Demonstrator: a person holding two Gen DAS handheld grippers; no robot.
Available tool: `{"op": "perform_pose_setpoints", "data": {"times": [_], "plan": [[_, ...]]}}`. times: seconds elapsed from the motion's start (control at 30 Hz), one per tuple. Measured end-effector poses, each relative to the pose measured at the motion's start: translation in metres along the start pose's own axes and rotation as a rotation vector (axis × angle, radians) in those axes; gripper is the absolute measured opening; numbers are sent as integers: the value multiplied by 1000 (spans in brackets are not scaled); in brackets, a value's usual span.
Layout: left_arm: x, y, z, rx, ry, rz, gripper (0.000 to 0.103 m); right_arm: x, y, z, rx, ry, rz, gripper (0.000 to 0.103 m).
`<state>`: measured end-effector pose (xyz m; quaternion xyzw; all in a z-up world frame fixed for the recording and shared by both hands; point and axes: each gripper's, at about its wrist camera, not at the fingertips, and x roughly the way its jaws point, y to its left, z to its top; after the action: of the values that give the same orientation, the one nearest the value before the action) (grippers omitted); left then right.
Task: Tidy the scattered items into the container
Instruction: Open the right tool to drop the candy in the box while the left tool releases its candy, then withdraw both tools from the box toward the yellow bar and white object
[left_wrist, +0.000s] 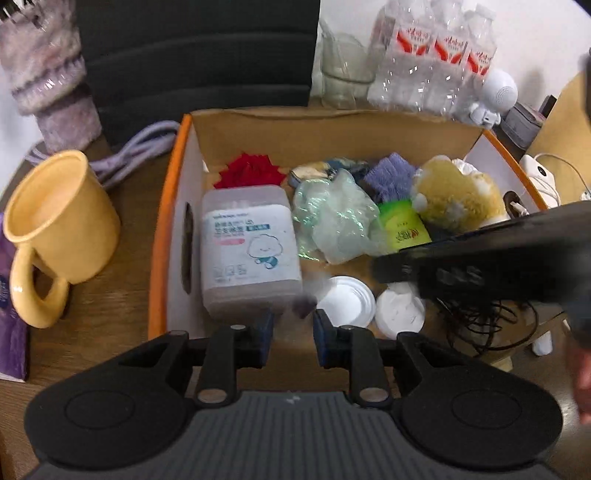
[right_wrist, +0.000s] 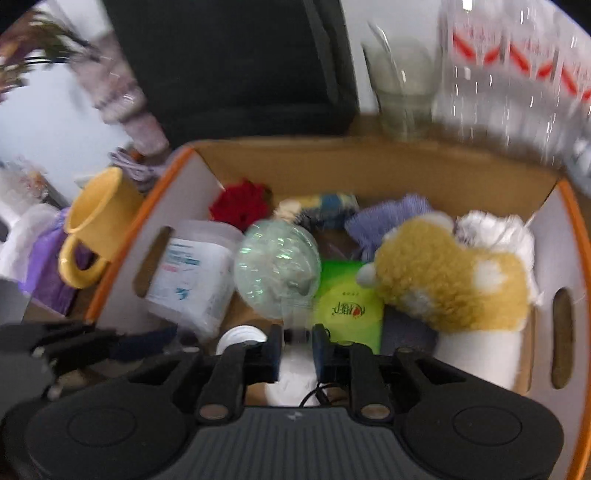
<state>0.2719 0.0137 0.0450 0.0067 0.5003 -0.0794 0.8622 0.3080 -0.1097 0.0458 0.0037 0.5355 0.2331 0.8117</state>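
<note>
An orange-edged cardboard box (left_wrist: 162, 229) holds a wipes tub (left_wrist: 249, 251), a red cloth (left_wrist: 249, 171), a clear green bag (left_wrist: 332, 214), a green packet (left_wrist: 404, 229), a yellow plush toy (left_wrist: 458, 192), purple cloth (left_wrist: 388, 173) and two white lids (left_wrist: 345, 301). My left gripper (left_wrist: 293, 325) is open and empty over the box's near edge. My right gripper (right_wrist: 295, 341) is open over the box (right_wrist: 122, 236), above a white lid and black cable (right_wrist: 314, 397); nothing is visibly clamped. It shows in the left wrist view as a dark shape (left_wrist: 498, 251).
A yellow mug (left_wrist: 55, 221) stands left of the box on the wooden table, beside a purple packet (left_wrist: 11, 314) and a lilac cable (left_wrist: 136, 147). Behind the box are a black chair back (left_wrist: 199, 55), a glass beaker (left_wrist: 343, 66) and packed water bottles (left_wrist: 436, 55).
</note>
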Motion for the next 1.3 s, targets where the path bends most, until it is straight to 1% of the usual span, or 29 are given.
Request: {"op": "perform_pose_setpoints", "data": {"times": [0.03, 0.1, 0.13, 0.17, 0.2, 0.23, 0.27, 0.33, 0.37, 0.4, 0.43, 0.47, 0.5, 0.57, 0.6, 0.67, 0.7, 0.77, 0.83, 0.9, 0.97, 1.0, 1.03, 1.07, 1.1, 1.17, 1.2, 1.27, 1.3], "plan": [[-3, 1, 2, -10, 0, -16, 24, 1, -2, 4, 29, 11, 21, 22], [-10, 4, 8, -17, -7, -28, 26, -4, -2, 10, 42, 26, 57, 48], [-13, 5, 12, -22, -6, -39, 28, -10, -2, 12, 38, 21, 54, 53], [-17, 7, 17, -28, 0, -51, 29, -17, 0, 14, 22, 17, 31, 60], [-21, 9, 21, -40, 6, -57, 36, -24, 0, 15, 3, 14, 0, 62], [-23, 11, 28, -55, 12, -54, 46, -30, -2, 18, -8, 14, -22, 62], [-26, 14, 36, -79, 24, -49, 50, -38, -5, 19, -17, 16, -50, 63], [-31, 17, 46, -107, 39, -45, 53, -51, -15, 27, -9, 16, -86, 69], [-34, 18, 52, -112, 45, -40, 54, -60, -21, 27, 2, 18, -105, 75], [-37, 18, 56, -121, 48, -31, 58, -66, -28, 27, 10, 22, -117, 79], [-40, 17, 61, -132, 53, -17, 67, -73, -37, 26, 23, 29, -133, 80], [-41, 14, 64, -137, 58, -2, 73, -79, -45, 26, 41, 40, -148, 80], [-43, 12, 67, -146, 68, 17, 83, -84, -54, 26, 59, 51, -160, 81], [-45, 5, 72, -140, 96, 37, 85, -94, -68, 24, 99, 67, -177, 84], [-45, 1, 74, -132, 102, 46, 85, -97, -72, 23, 114, 70, -178, 86], [-50, -6, 73, -120, 99, 68, 88, -106, -79, 19, 141, 66, -175, 86], [-51, -9, 72, -121, 102, 75, 90, -110, -79, 17, 145, 65, -175, 86], [-51, -14, 68, -112, 114, 82, 90, -113, -77, 13, 151, 59, -170, 86], [-52, -18, 63, -105, 104, 95, 90, -114, -73, 9, 148, 47, -160, 86], [-60, -23, 56, -96, 41, 106, 90, -117, -68, 2, 132, -1, -147, 87], [-74, -27, 45, -81, -92, 142, 92, -123, -58, -8, 100, -86, -161, 87], [-81, -28, 39, -70, -162, 148, 97, -126, -53, -12, 74, -129, -165, 87], [-88, -30, 32, -58, -227, 146, 100, -129, -46, -20, 41, -195, -171, 87], [-94, -31, 24, -50, -298, 136, 101, -132, -40, -26, 11, -248, -173, 88], [-98, -32, 17, -47, -346, 128, 102, -134, -36, -33, -16, -301, -176, 90], [-102, -30, 3, -54, -440, 104, 103, -135, -33, -52, -51, -425, -180, 90], [-103, -30, -5, -62, -491, 108, 103, -133, -34, -62, -52, -478, -168, 90], [-102, -31, -21, -81, -576, 113, 103, -129, -38, -77, -41, -534, -132, 90], [-100, -32, -27, -83, -592, 108, 103, -125, -40, -83, -33, -553, -118, 90]]}}
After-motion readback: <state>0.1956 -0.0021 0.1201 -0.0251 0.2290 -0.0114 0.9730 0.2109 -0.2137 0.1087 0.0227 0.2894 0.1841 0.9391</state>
